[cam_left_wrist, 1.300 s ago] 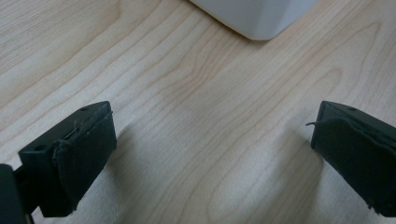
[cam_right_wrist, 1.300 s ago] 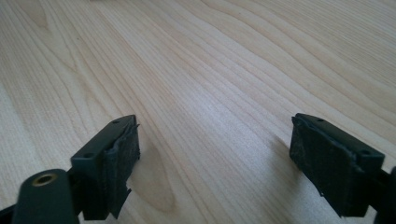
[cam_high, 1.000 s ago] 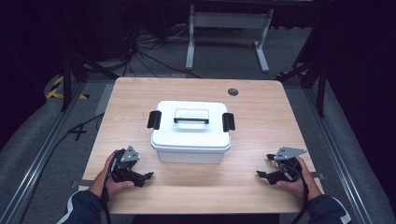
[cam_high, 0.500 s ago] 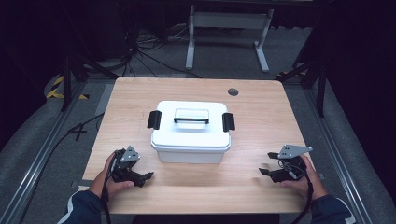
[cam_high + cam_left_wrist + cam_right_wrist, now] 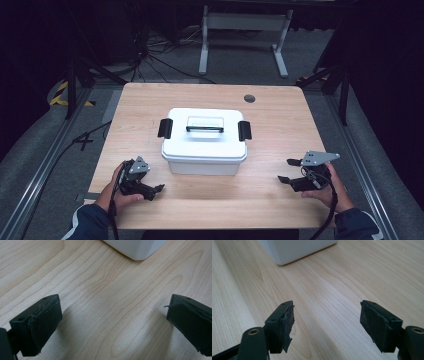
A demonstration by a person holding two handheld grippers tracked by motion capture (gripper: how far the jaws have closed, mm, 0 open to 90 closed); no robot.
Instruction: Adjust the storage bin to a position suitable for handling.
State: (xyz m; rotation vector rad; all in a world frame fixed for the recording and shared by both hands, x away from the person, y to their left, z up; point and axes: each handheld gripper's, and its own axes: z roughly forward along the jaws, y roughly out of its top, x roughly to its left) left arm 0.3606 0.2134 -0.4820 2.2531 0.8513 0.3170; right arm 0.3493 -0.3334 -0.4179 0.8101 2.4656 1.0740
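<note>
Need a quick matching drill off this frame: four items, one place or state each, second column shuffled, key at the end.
Column 1
1. white plastic storage box with a lid
2. black side latches
3. left gripper
4. round dark hole in the wooden table

Column 2
A. far right part of the tabletop, beyond the box
B. middle of the table
C. open, low at the near left edge, beside the box's front corner
D. one at each end of the lid

Pairs: 1-B, 2-D, 3-C, 4-A
</note>
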